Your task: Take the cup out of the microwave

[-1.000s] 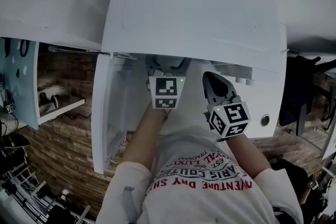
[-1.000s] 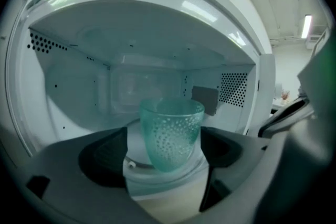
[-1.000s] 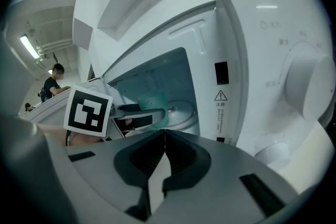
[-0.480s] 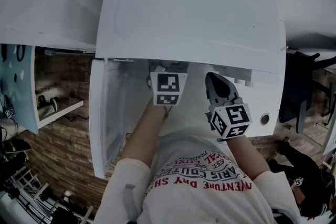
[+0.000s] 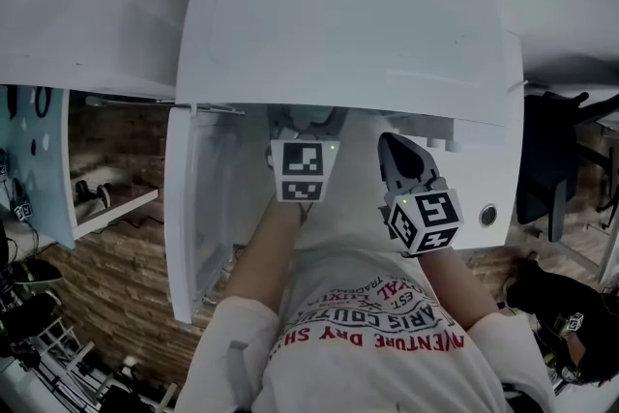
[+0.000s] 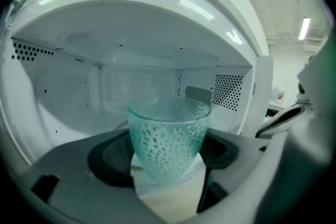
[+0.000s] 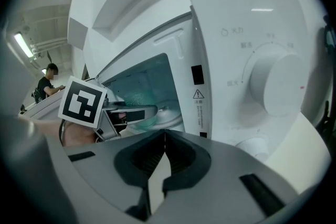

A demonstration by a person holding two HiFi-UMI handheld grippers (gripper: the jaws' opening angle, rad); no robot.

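Note:
A pale green dimpled glass cup (image 6: 168, 134) stands upright inside the white microwave (image 5: 348, 24), whose door (image 5: 193, 208) hangs open to the left. My left gripper (image 6: 169, 165) reaches into the cavity. Its jaws stand either side of the cup and are closing, with a small gap still showing at the cup's base. In the head view the cavity hides the left gripper (image 5: 306, 126) tips. My right gripper (image 5: 395, 150) hovers in front of the control panel, shut and empty. The right gripper view shows its jaws (image 7: 165, 136) together and the cup (image 7: 139, 94) beyond.
The control knob (image 7: 275, 84) sits right of the cavity. A brick wall and a shelf (image 5: 111, 203) lie left of the door. A dark chair (image 5: 551, 169) stands at the right. A person (image 7: 47, 81) is far behind on the left.
The head view has drifted slightly. Both grippers stay where they were, the left one in the cavity and the right one in front of the panel.

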